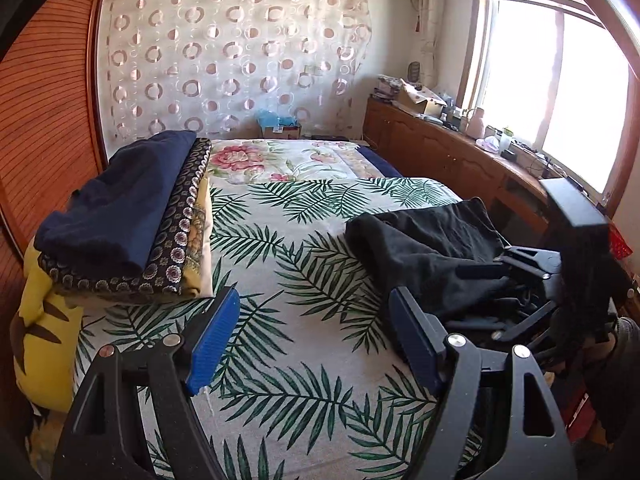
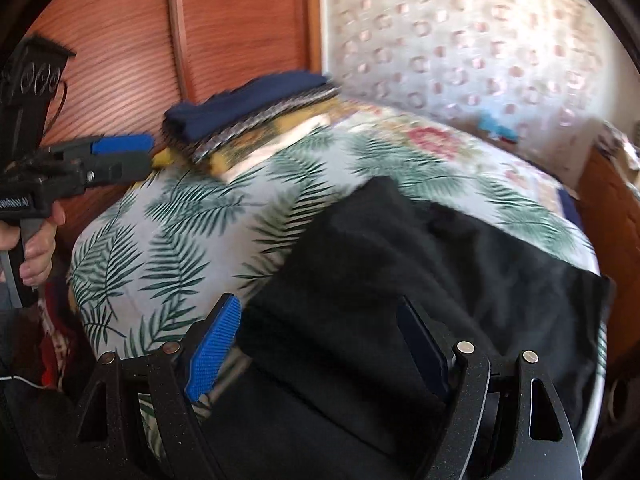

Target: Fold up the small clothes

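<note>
At nine o'clock on the palm-leaf-print bed sheet (image 1: 280, 280) sits the folded stack of navy and patterned clothes (image 1: 132, 220). Left gripper (image 1: 316, 340) hovers released, nothing between its blue pads. Over at three o'clock, the crumpled black fabric garment (image 2: 400, 280) lies under the right gripper (image 2: 320, 344), also released. Best move: flatten it, pinch both near corners, then fold evenly.

My grippers (image 1: 316, 340) are black frames with silver rivets and ribbed blue pads (image 2: 212, 350); white lettering, perhaps a logo.
</note>
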`<state>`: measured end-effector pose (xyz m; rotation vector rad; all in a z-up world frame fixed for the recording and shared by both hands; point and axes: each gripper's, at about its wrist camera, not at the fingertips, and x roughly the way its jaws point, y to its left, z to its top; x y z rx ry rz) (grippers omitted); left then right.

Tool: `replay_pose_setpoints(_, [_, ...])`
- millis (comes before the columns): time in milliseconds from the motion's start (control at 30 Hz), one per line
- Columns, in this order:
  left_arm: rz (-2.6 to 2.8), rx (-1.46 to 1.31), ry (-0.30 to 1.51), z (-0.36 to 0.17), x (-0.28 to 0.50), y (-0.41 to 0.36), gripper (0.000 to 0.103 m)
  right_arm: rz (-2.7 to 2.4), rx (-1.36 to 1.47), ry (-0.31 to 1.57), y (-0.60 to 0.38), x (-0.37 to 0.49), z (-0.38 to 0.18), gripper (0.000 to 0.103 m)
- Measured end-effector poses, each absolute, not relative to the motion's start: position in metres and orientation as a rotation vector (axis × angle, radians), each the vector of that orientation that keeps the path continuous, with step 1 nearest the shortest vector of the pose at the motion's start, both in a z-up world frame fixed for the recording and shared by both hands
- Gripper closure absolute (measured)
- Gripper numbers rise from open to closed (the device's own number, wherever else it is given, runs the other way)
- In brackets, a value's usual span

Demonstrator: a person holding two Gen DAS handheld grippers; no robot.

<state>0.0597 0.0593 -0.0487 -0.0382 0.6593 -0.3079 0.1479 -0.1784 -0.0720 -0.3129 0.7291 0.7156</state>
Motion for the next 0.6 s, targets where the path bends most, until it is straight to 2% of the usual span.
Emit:
replay_pose_setpoints(233, [-0.307,-0.052,0.657,-0.051,0.058,0.065,0.025,0.756,-0.423,0.816,-0.149,0.169,-0.097,0.024])
replay_pose_setpoints(367, [-0.306,-0.051,0.658,-0.052,0.057,0.066,0.025,0.721,-0.496,0.806,-0.146,0.172,-0.107,0.031])
replay_pose_setpoints(467, [-0.308,-0.053,0.66,-0.052,0.056,0.066,0.025,0.692,-0.51,0.783,-0.148,0.172,-0.108,0.051])
replay_pose_setpoints(533, [-0.312,-0.052,0.662,-0.053,0.056,0.064,0.025,0.669,-0.514,0.759,-0.151,0.177,-0.107,0.079])
replay_pose_setpoints(600, [-0.317,-0.046,0.665,-0.054,0.055,0.062,0.025,0.698,-0.445,0.76,-0.159,0.178,-0.101,0.088])
